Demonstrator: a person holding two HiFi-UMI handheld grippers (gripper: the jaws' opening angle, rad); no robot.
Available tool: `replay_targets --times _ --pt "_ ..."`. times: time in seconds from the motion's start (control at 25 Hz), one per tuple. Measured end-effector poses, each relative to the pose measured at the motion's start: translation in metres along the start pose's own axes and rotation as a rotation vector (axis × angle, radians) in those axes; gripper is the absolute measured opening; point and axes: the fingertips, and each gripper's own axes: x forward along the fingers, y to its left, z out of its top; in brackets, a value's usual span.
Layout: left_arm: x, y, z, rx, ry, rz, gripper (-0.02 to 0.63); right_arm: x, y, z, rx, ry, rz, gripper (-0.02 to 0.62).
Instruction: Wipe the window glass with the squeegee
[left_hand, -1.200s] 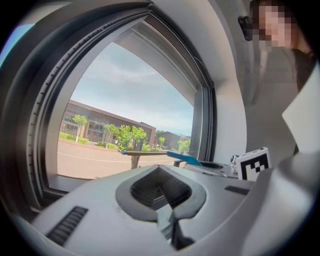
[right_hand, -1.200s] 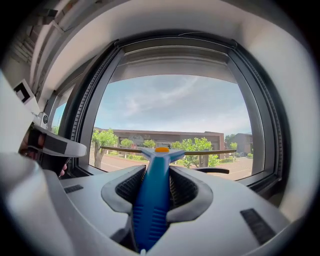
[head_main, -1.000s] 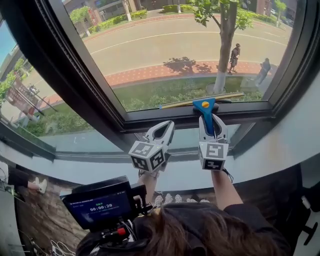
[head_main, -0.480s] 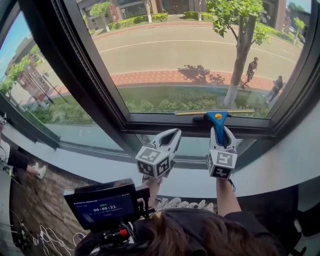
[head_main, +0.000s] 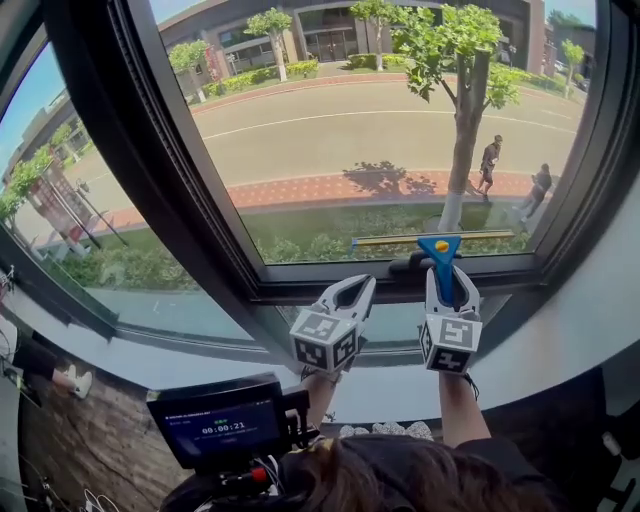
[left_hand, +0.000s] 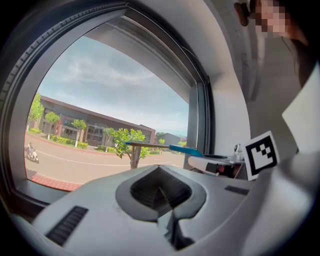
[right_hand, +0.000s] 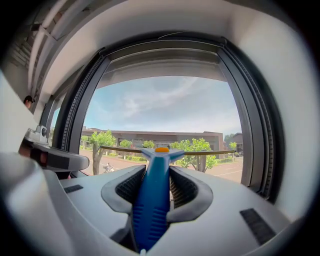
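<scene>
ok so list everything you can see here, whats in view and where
squeegee: one, blue handle, orange dot, yellowish blade, low on the pane at right
window glass: one large pane, clear, centre
window frame: one, black, round the pane
sill: one, pale grey, below the frame
trees: several, green, outside
pedestrians: two, dark clothes, brick pavement outside at right
monitor: one, black, lit screen, lower left
left gripper: grey, jaws together, empty, beside the squeegee
right gripper: grey, jaws shut on the squeegee handle
forearms: two, bare, below the grippers
</scene>
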Motion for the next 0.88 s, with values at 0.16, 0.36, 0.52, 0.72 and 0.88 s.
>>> replay_targets --times 0.16,0.36,0.52,0.72,0.88 --pt "0.015 -0.004 0.004 0.041 -0.003 -0.019 0.002 0.004 -0.016 0.033 0.003 -0.048 -0.052 0.141" --pt "0.031 -0.021 0.002 0.011 -0.003 -0.053 0.002 0.006 -0.041 0.093 -0.014 -0.128 -0.092 0.141" --pt "0.040 -0.022 0.016 0.026 -0.019 -0.037 0.002 0.007 -0.052 0.144 -0.021 -0.194 -0.100 0.141" --pt "0.057 -0.015 0.045 0.042 -0.080 0.019 0.002 0.016 -0.063 0.202 -0.020 -0.259 -0.108 0.141" --pt "0.065 -0.020 0.056 0.067 -0.046 0.060 0.002 0.014 -0.070 0.259 -0.049 -0.344 -0.094 0.141"
